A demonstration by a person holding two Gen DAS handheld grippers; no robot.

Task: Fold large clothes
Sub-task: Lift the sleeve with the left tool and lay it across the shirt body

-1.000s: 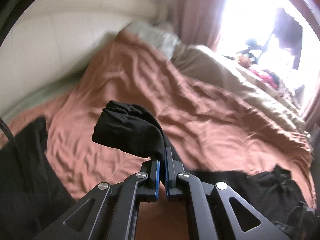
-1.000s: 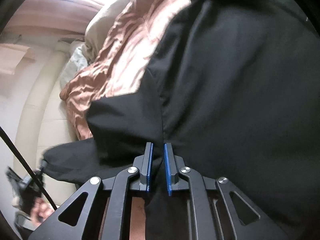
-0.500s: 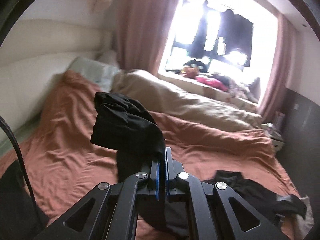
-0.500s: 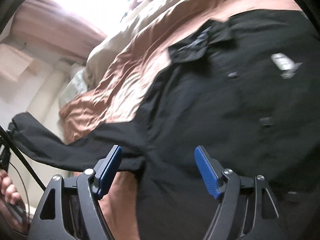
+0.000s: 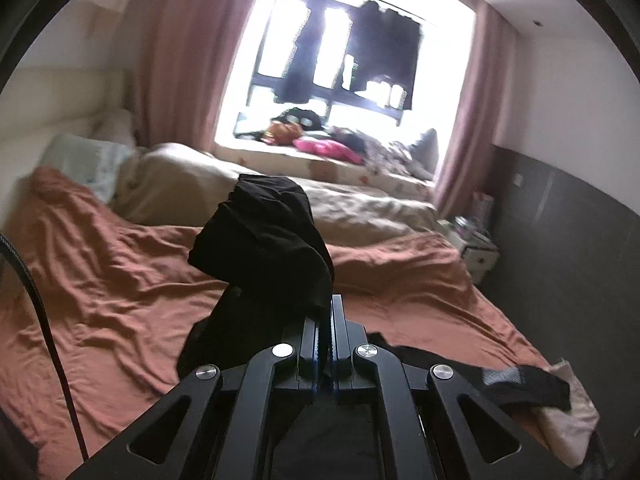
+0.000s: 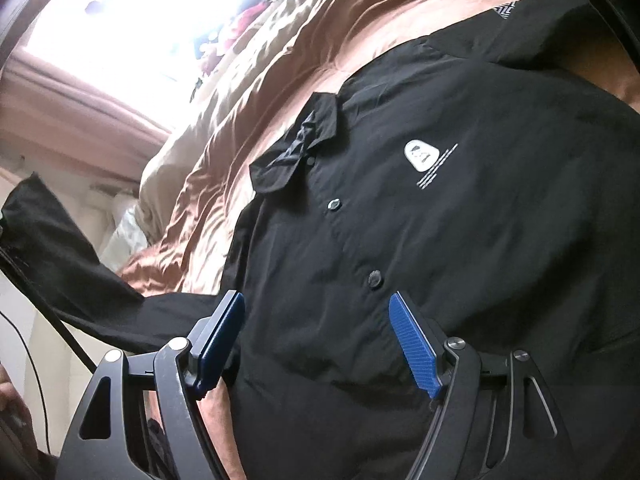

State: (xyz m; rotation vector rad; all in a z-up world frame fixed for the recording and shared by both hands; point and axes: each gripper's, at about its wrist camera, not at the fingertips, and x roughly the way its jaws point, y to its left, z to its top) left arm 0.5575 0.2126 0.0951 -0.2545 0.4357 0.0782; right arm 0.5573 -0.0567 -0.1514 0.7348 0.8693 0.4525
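Two views | left wrist: left hand-held gripper (image 5: pixel 328 320) clamped tight on black shirt (image 5: pixel 264 248) sleeve, lifted over bed (image 5: pixel 120 300) | right wrist only: shirt front, buttons, chest logo (image 6: pixel 420 155) spread on bed; right hand-held gripper (image 6: pixel 320 344) wide apart, gripping nothing

A home bedroom: a bed (image 5: pixel 120 300) with rumpled rust-orange bedding, pillows (image 5: pixel 80 160), pink curtains (image 5: pixel 176 60) and a cluttered window seat (image 5: pixel 320 160).
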